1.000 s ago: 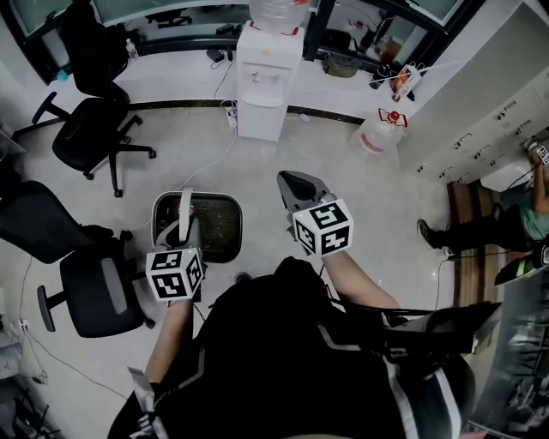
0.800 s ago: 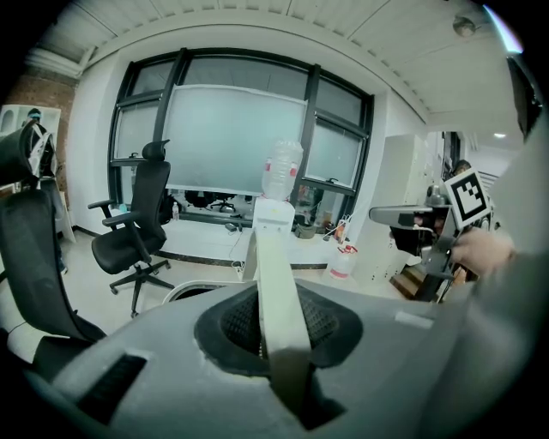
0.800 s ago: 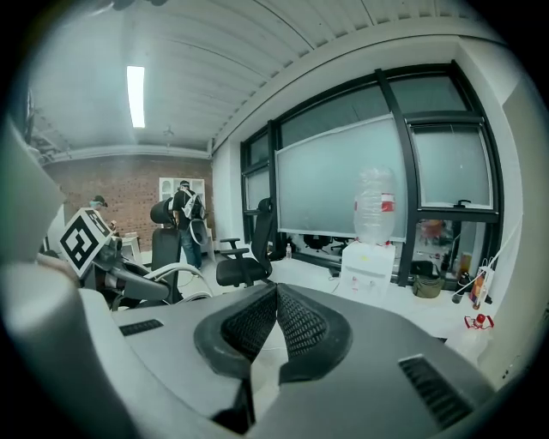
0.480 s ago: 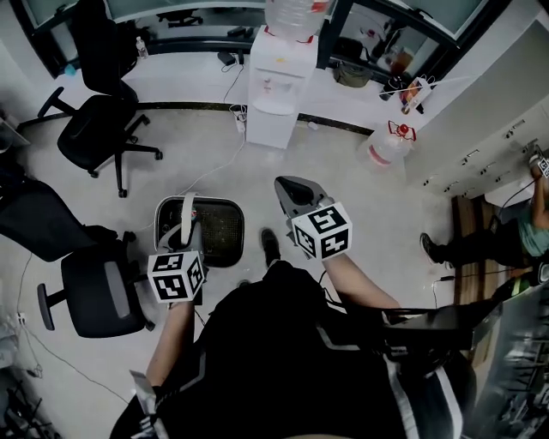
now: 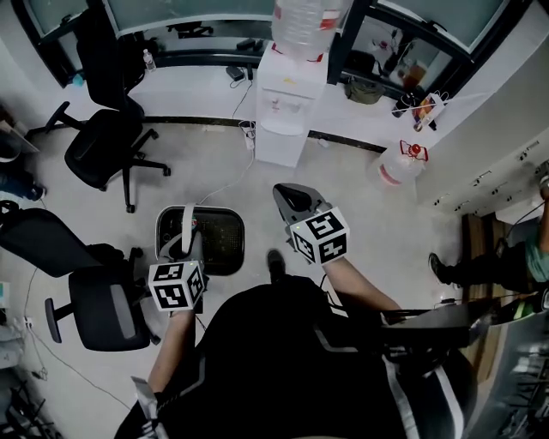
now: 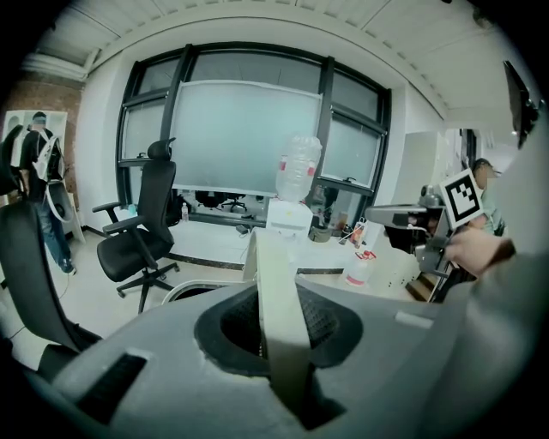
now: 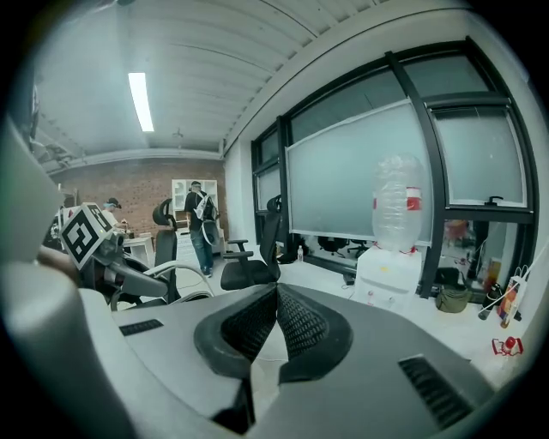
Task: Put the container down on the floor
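The white water dispenser (image 5: 285, 107) at 12 o'clock sits lower in the head view than a second ago. The left gripper (image 5: 180, 247) clamps, nearly closed, on the white strap handle (image 6: 279, 317) of the dark, pale-rimmed container (image 5: 214, 216), which hangs at 11 o'clock over the pale floor (image 5: 360, 231). At 1 o'clock, the right gripper (image 5: 289, 195) is closed, tips touching, and empty.

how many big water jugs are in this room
2. One jug sits upside down on the white water dispenser; the other jug stands on the floor, to the dispenser's right in the head view. More may be hidden out of view.
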Demonstrator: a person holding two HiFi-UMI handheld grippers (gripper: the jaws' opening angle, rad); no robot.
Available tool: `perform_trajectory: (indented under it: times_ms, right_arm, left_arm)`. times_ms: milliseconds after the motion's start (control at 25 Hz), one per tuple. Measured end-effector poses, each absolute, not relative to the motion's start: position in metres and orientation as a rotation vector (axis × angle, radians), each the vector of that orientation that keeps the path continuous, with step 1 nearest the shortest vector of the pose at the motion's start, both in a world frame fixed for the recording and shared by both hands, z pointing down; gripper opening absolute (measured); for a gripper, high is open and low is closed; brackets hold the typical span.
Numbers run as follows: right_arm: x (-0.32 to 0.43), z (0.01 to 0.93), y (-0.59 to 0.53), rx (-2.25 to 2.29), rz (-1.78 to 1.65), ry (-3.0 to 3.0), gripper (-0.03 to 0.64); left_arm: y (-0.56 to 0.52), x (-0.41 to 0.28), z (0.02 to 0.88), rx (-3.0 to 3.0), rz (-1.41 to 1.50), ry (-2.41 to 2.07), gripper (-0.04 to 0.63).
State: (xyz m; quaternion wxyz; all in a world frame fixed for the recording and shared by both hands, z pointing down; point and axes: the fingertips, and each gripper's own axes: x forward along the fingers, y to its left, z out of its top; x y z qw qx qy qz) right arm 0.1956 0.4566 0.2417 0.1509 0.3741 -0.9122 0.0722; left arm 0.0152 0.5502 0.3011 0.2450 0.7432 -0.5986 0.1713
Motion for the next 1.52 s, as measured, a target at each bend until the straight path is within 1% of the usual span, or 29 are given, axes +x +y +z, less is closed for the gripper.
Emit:
perform_trajectory:
  times_ms: [760, 920, 1520]
  right_arm:
    - [0.229, 0.246, 0.332, 0.984, 0.266, -2.682, 0.006]
    - [0.239, 0.249, 0.306, 0.977, 0.215, -2.671, 0.006]
    - [0.253, 0.25, 0.246, 0.927, 0.23, -2.717, 0.006]
  left_arm:
    - [0.44, 0.055, 0.294, 1.983, 0.491, -1.673, 0.054]
    - [0.416, 0.063, 0.293, 1.973, 0.494, -1.682, 0.054]
    - [0.354, 0.087, 0.292, 1.992, 0.519, -1.689, 0.054]
